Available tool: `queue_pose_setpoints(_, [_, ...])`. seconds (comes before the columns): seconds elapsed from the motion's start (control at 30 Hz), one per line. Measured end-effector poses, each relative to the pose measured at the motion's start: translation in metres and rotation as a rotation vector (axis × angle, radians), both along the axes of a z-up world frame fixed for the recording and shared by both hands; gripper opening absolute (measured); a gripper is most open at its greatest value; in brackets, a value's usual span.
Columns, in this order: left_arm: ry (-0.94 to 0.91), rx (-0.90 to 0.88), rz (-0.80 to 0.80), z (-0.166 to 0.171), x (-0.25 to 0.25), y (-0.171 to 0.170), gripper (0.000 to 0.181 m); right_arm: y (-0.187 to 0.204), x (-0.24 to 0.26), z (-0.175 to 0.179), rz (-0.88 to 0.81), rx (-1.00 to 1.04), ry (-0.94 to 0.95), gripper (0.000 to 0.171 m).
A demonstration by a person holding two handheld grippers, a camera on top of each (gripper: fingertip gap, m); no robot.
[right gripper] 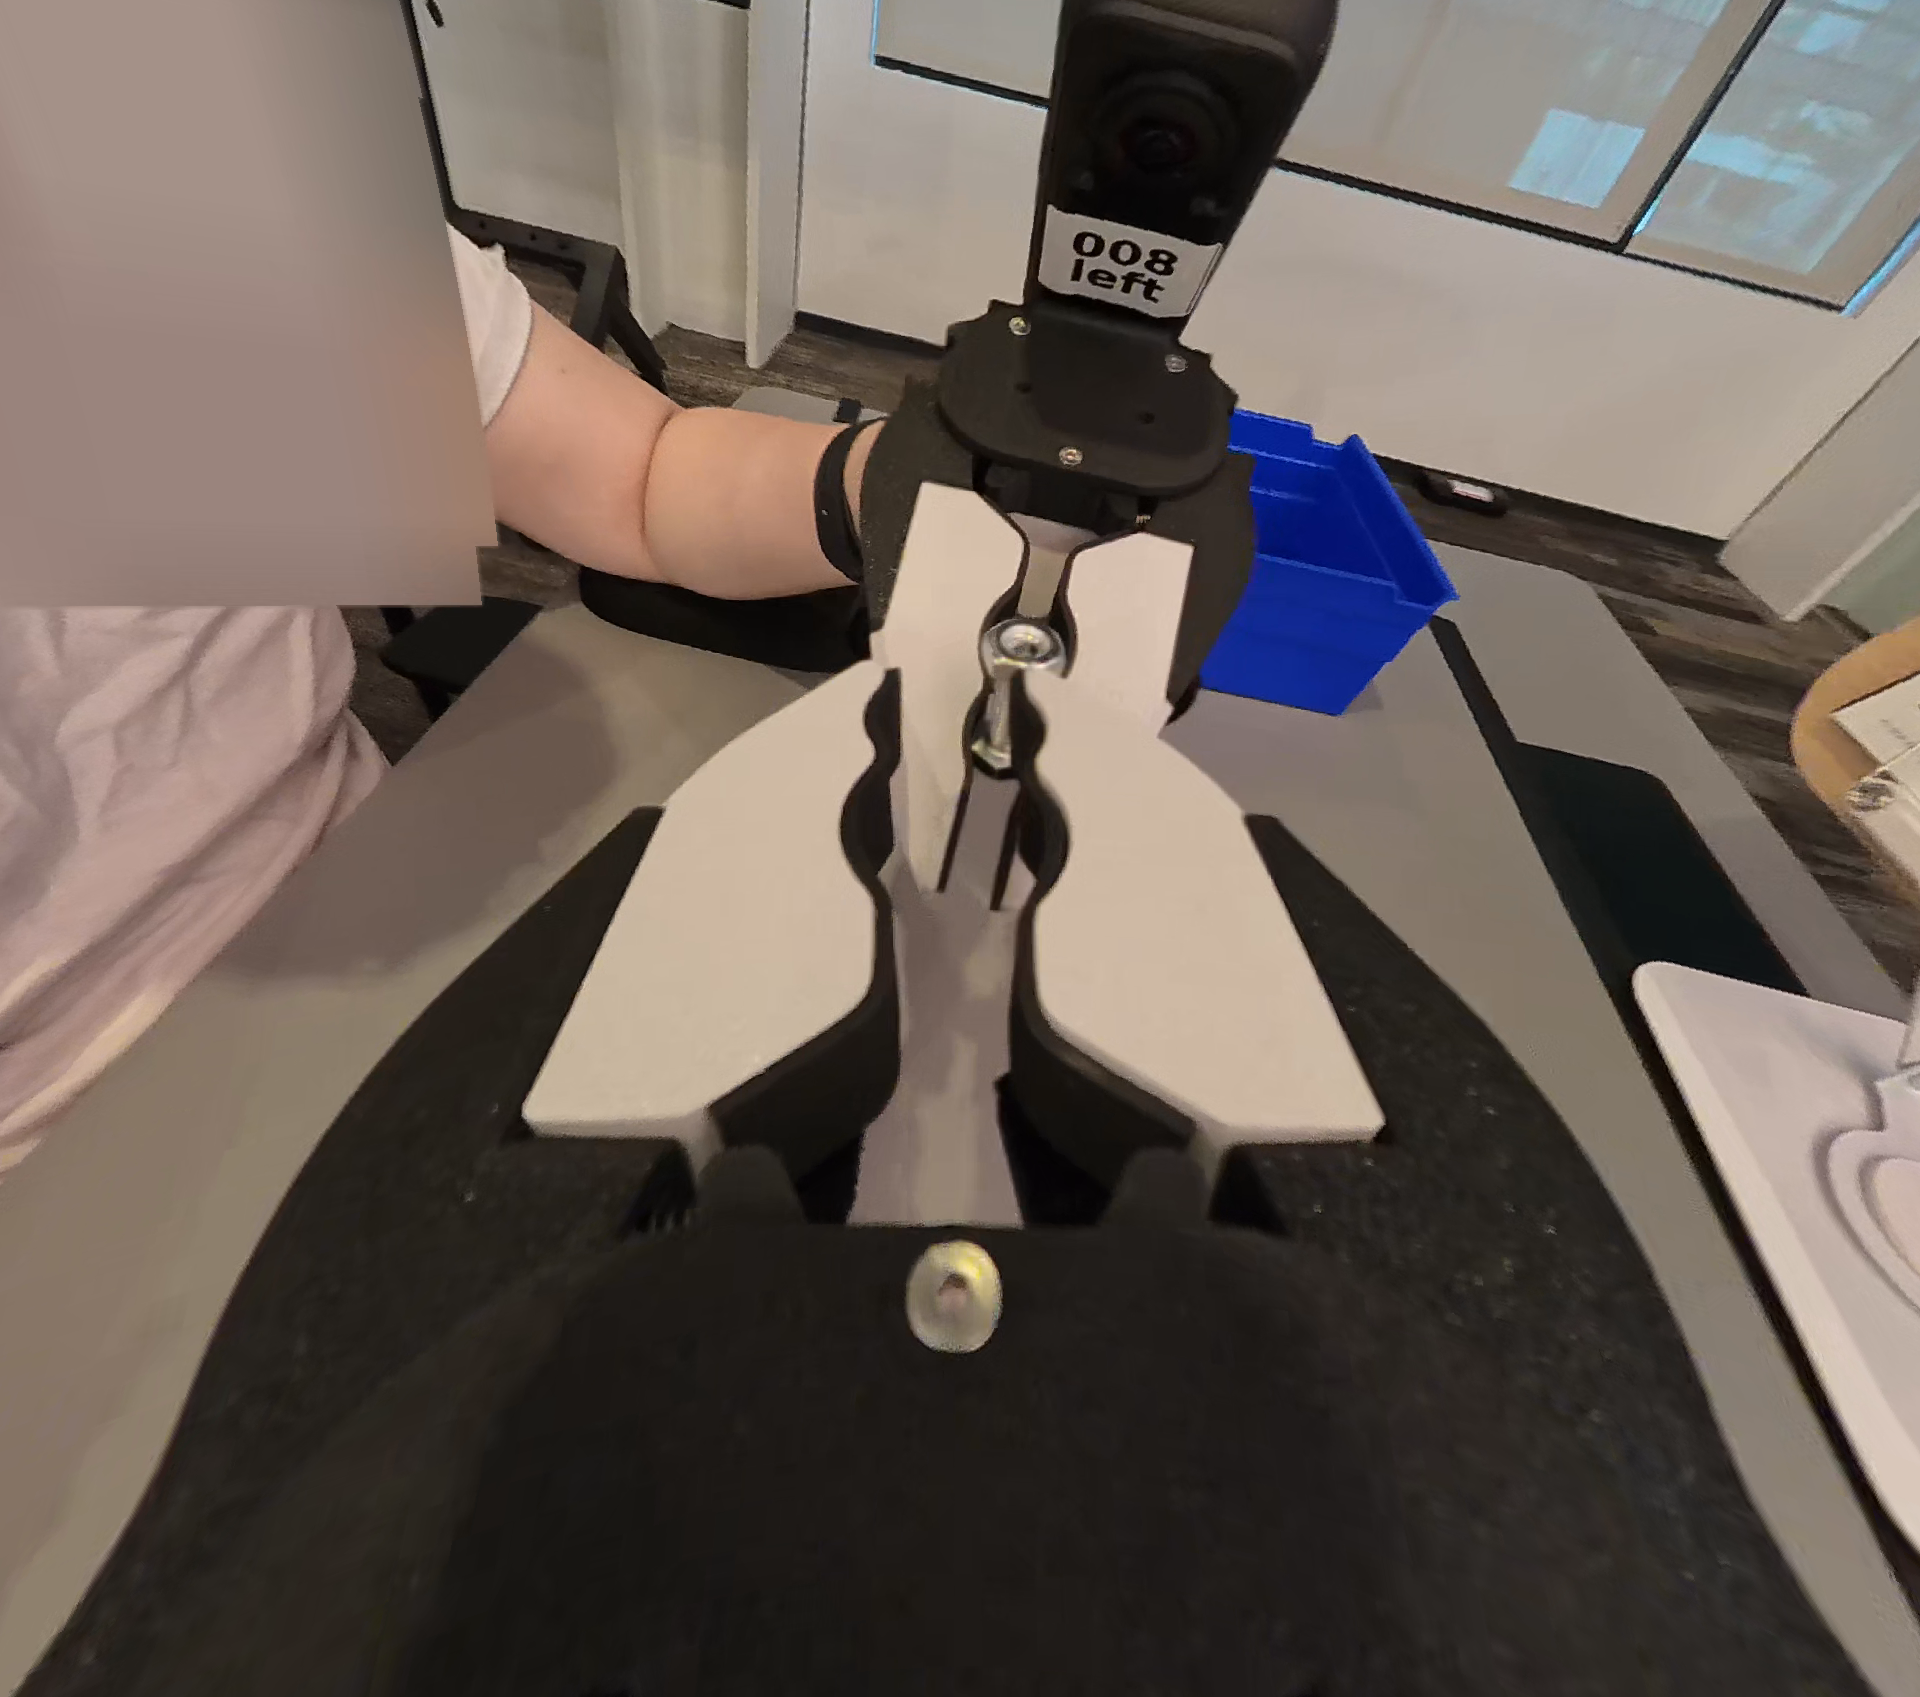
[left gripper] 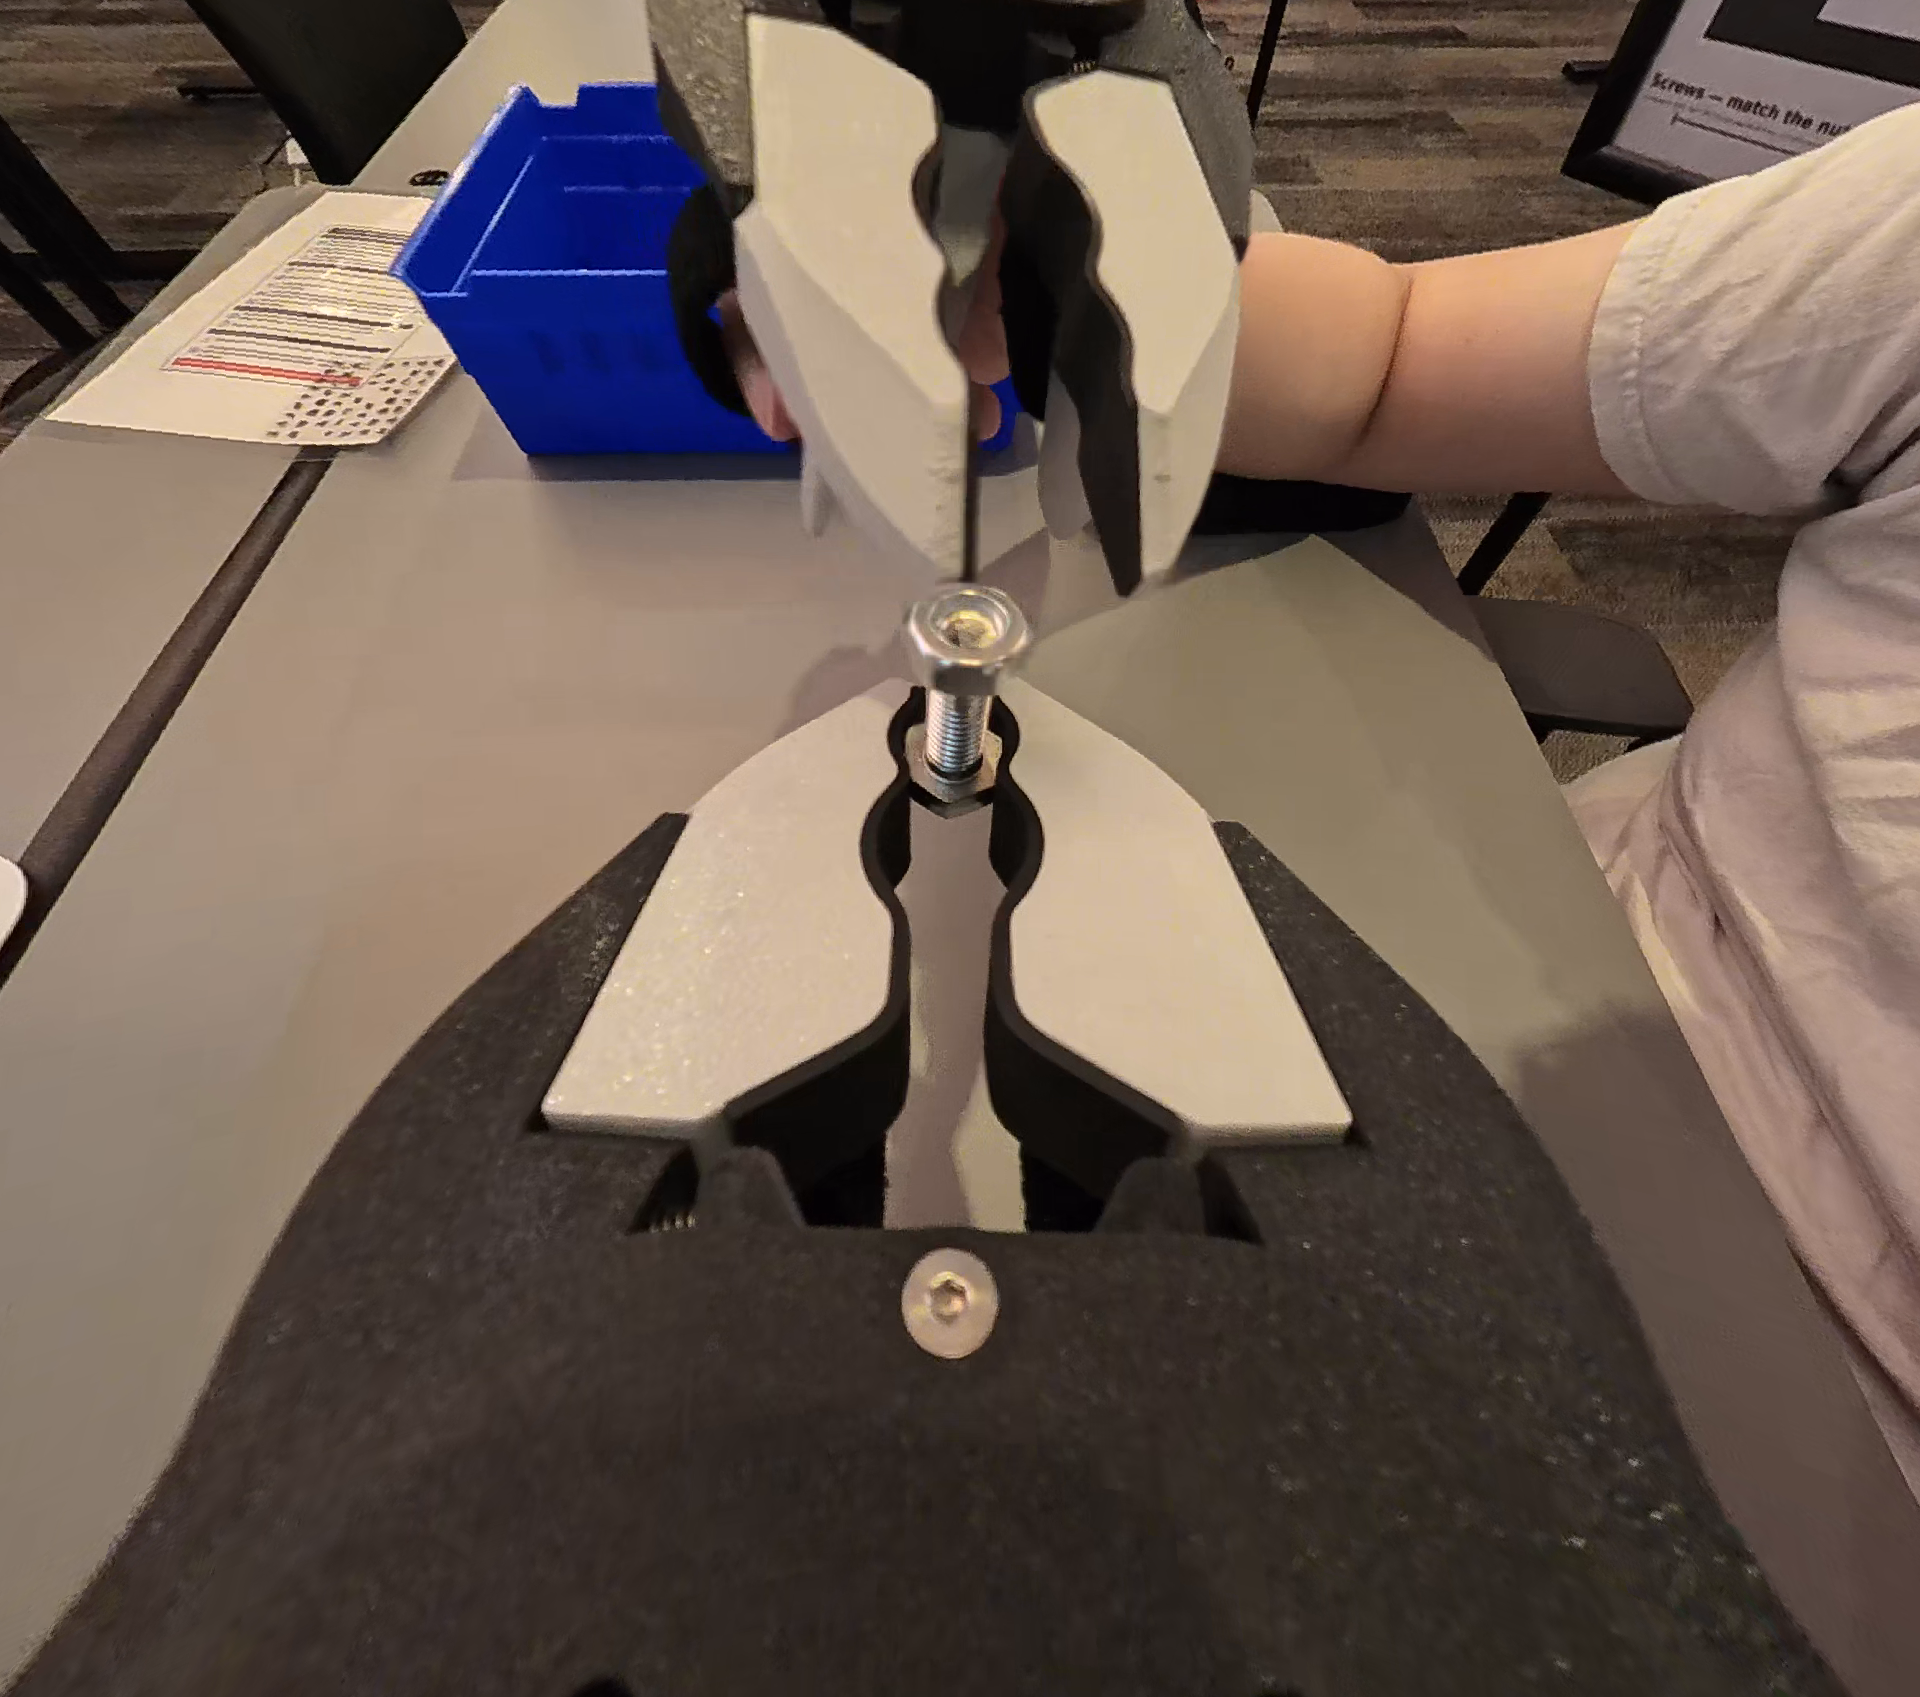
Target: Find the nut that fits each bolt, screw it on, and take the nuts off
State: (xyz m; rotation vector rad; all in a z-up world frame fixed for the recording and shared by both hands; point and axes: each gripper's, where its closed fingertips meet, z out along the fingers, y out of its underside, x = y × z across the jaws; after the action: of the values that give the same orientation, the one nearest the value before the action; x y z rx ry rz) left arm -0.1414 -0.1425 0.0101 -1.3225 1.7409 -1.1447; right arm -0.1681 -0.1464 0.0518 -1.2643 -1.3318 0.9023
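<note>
Left gripper (left gripper: 951, 774) clamps the nut (left gripper: 953, 777) low on the bolt (left gripper: 964, 683), holding it upright above the tabletop (left gripper: 520, 660) so the right gripper (right gripper: 997, 748), jaws apart around it, can probably close and turn the head.

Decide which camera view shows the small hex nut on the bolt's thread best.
The left wrist view: the small steel hex nut sits sharp and unobstructed on the silver hex-head bolt. In the right wrist view the nut is smaller, darker and crowded between grey fingers.
</note>
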Motion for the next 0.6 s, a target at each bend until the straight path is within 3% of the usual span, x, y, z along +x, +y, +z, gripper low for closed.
queue_pose_setpoints(0.33, [0.018, -0.007, 0.007, -0.005, 0.002, 0.001, 0.009, 0.004, -0.007, -0.002, -0.015, -0.029, 0.017, 0.035])
queue_pose_setpoints(0.47, [0.012, -0.02, 0.029, -0.003, 0.001, 0.005, 0.009, 0.006, 0.002, 0.001, -0.015, -0.036, 0.025, 0.017])
queue_pose_setpoints(0.6, [0.01, -0.03, 0.028, -0.002, 0.0, 0.006, 0.009, 0.01, 0.002, 0.006, -0.029, -0.055, 0.075, 0.021])
